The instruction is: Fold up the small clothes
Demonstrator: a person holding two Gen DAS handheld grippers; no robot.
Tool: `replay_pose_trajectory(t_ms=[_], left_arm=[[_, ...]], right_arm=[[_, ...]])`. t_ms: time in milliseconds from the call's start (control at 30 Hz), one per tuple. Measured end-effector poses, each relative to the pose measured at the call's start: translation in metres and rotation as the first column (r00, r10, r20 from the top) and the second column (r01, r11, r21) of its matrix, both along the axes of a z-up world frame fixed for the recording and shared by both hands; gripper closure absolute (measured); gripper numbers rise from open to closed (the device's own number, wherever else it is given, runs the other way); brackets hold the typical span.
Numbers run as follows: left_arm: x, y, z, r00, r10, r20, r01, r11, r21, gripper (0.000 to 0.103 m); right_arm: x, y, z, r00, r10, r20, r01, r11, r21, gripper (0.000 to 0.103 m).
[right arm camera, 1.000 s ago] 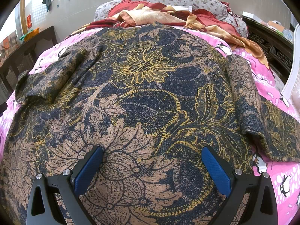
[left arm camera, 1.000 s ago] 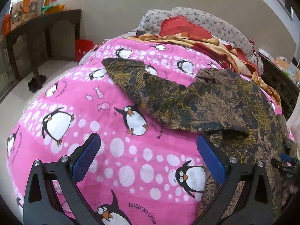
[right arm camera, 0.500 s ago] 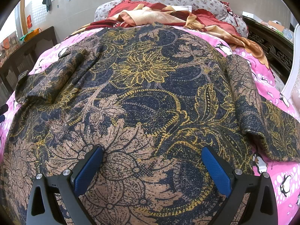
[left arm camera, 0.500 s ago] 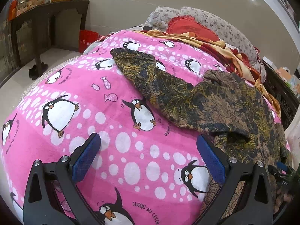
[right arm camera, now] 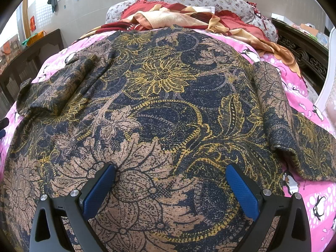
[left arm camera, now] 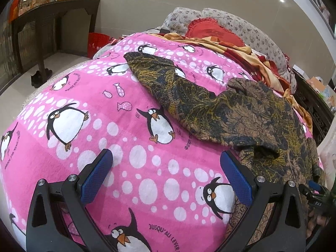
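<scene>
Left wrist view: left gripper (left arm camera: 166, 163) wide open, empty, over penguin blanket (left arm camera: 84, 126); floral top (left arm camera: 241, 115) ahead-right, hem cut off. Right gripper (right arm camera: 170, 180) wide open over top (right arm camera: 168, 105); tips' contact unclear.

- A dark navy garment (right arm camera: 163, 109), patterned with gold and tan flowers, lies spread flat and unfolded on a pink penguin-print blanket (left arm camera: 88, 130) covering the bed.
- One sleeve (left arm camera: 159, 77) stretches out leftward; the other sleeve (right arm camera: 273, 109) lies along the right side.

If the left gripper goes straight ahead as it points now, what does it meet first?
Probably the pink penguin blanket; the left gripper, jaws open, points at bare blanket. The floral garment lies ahead-right. Depth is uncertain.
</scene>
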State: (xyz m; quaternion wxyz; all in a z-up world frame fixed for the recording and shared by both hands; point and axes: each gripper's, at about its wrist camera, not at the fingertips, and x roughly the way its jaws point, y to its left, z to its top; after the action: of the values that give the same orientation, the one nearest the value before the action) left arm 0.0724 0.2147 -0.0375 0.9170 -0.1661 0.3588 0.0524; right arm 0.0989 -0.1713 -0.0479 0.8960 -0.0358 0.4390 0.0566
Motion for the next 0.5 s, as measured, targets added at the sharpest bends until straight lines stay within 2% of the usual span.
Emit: replay_pose_trajectory(t_ms=[500], left_arm=[[0.0013, -0.0024, 0.001, 1.0, 0.005, -0.009, -0.005, 1.0, 0.02, 0.0]], right_arm=[[-0.0001, -0.0002, 0.0002, 1.0, 0.0, 0.0, 0.0, 1.0, 0.001, 0.0]])
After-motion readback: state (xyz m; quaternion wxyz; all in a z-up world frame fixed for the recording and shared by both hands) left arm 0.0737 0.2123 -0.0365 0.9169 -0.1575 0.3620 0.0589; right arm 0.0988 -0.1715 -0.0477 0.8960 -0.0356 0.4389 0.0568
